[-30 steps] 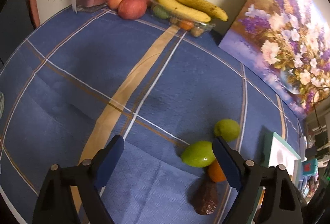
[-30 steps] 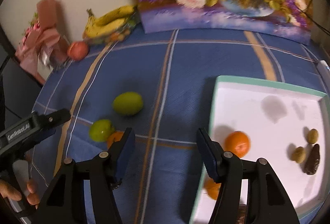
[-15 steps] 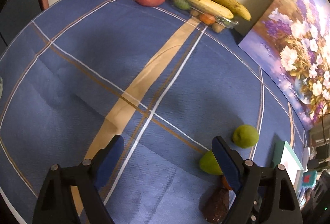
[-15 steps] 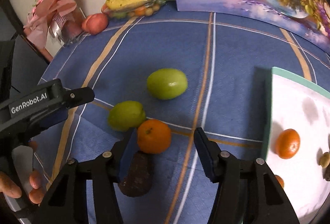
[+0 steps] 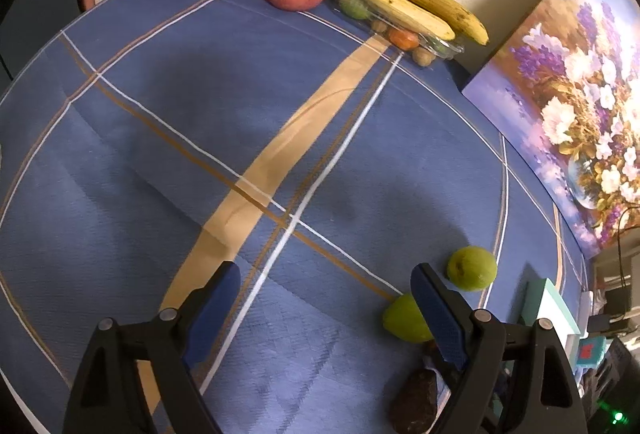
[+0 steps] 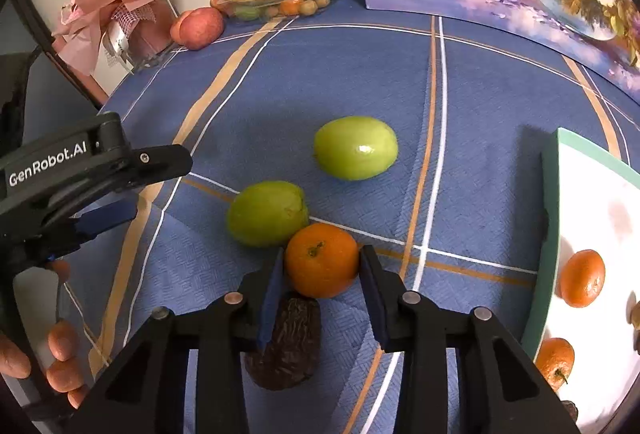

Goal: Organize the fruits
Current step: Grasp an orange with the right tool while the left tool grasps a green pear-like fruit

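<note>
Right hand-held gripper (image 6: 321, 272): jaws just closing, pads bracketing the tangerine (image 6: 321, 260), contact uncertain. Left hand-held gripper (image 5: 325, 304) spread wide, empty.

We can read one marking only: "GenRobot.AI", printed in white letters along the side of the black plastic left hand-held gripper (image 6: 132, 190), seen from the right wrist view. We find no other legible text, label or number on anything else in either view.
</note>
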`<state>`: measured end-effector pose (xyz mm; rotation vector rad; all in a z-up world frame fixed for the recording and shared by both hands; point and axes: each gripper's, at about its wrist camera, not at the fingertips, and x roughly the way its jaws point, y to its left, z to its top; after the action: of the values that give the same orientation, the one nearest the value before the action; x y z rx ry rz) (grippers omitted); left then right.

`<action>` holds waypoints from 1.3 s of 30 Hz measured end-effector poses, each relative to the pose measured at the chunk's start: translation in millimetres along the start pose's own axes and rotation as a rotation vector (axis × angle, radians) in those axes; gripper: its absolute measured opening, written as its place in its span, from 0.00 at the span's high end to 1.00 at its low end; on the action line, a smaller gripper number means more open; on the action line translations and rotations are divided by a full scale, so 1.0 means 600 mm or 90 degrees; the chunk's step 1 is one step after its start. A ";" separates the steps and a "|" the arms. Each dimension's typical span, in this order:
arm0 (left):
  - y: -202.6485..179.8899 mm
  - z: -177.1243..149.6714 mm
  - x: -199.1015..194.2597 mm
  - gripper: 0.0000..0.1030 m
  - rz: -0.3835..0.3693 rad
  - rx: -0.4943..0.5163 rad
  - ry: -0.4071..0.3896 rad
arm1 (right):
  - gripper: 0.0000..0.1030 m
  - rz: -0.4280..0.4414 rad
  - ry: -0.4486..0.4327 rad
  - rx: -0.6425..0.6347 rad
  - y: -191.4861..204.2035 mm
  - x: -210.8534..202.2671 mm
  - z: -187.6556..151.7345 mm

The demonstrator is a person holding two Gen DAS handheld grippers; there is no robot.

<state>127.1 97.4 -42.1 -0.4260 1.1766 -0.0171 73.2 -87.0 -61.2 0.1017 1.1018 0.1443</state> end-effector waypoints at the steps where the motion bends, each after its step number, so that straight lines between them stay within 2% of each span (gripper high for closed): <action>1: -0.003 -0.001 -0.001 0.14 -0.002 0.003 0.001 | 0.62 -0.002 -0.002 0.004 -0.004 -0.003 -0.001; 8: -0.040 -0.011 0.000 0.14 -0.024 0.048 0.012 | 0.62 -0.031 -0.018 0.053 -0.052 -0.032 0.002; 11: -0.057 -0.019 0.003 0.24 -0.035 0.068 0.022 | 0.62 -0.039 -0.027 0.059 -0.066 -0.045 0.003; 18: -0.089 -0.034 0.023 0.25 -0.050 0.103 0.051 | 0.62 -0.038 -0.041 0.069 -0.081 -0.066 0.003; 22: -0.100 -0.042 0.032 0.39 -0.050 0.111 0.062 | 0.62 -0.039 -0.045 0.073 -0.086 -0.074 0.002; 25: -0.107 -0.047 0.040 0.39 -0.044 0.118 0.070 | 0.62 -0.040 -0.047 0.074 -0.091 -0.081 -0.002; 26: -0.110 -0.048 0.042 0.42 -0.043 0.121 0.071 | 0.62 -0.041 -0.049 0.074 -0.093 -0.084 -0.003; 29: -0.115 -0.048 0.043 0.46 -0.032 0.130 0.063 | 0.62 -0.043 -0.054 0.075 -0.097 -0.092 -0.005; 33: -0.110 -0.045 0.041 0.46 -0.055 0.116 0.064 | 0.62 -0.040 -0.060 0.080 -0.102 -0.100 -0.005; 39: -0.117 -0.042 0.002 0.46 -0.071 0.125 0.024 | 0.62 -0.033 -0.076 0.094 -0.114 -0.118 -0.004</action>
<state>119.6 24.7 -27.5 -0.3176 1.1751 -0.2367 43.9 -166.0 -10.2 0.2105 0.9935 0.0103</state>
